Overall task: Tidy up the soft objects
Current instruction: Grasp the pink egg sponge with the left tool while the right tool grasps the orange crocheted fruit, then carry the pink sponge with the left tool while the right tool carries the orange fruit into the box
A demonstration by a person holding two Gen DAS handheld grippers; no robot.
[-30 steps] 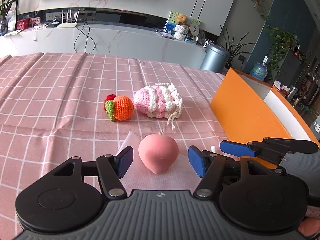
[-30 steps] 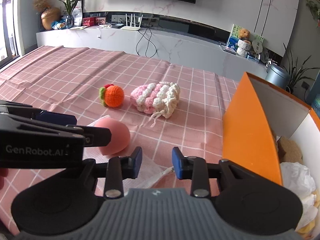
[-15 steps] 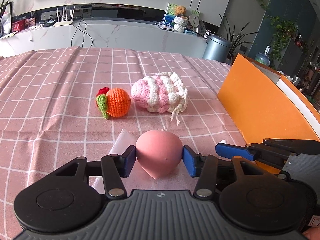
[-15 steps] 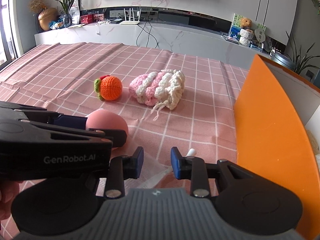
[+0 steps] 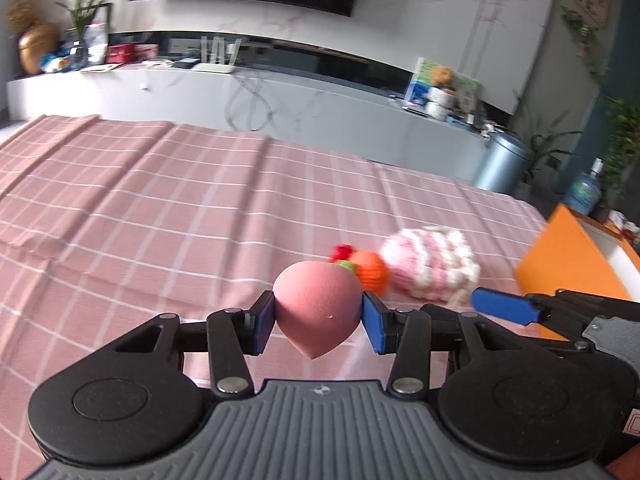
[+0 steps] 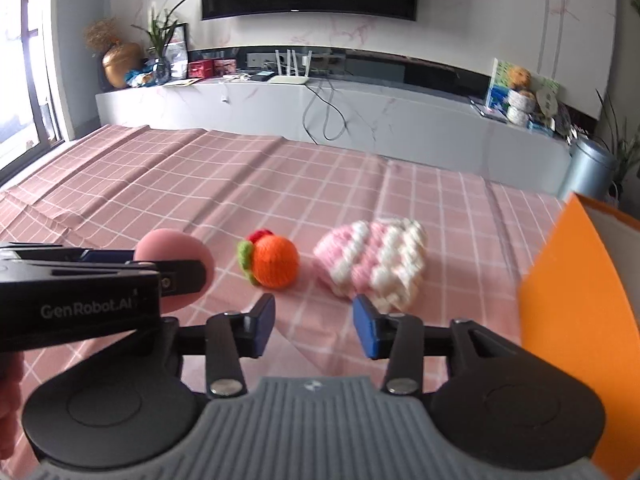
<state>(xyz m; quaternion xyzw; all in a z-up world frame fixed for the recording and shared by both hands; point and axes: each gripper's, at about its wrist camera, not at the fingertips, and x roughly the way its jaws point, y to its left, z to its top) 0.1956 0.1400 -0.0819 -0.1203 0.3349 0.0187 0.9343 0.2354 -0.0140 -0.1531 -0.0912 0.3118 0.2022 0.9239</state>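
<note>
Bright daylight from the window [image 6: 16, 80] at left; both fisheye views bend at edges, with slight motion blur.

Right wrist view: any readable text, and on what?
"GenRobot.AI": on the side of the left tongs, white letters on black.
Logo mark on the grey body of the right tongs: no letters.
Boxes and cards on the far counter: too small and blurred to read.

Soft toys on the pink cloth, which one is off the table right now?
The pink teardrop sponge: the left tongs grip it, lifted. The orange crochet fruit and pink-white knitted pouch lie on the cloth.
</note>
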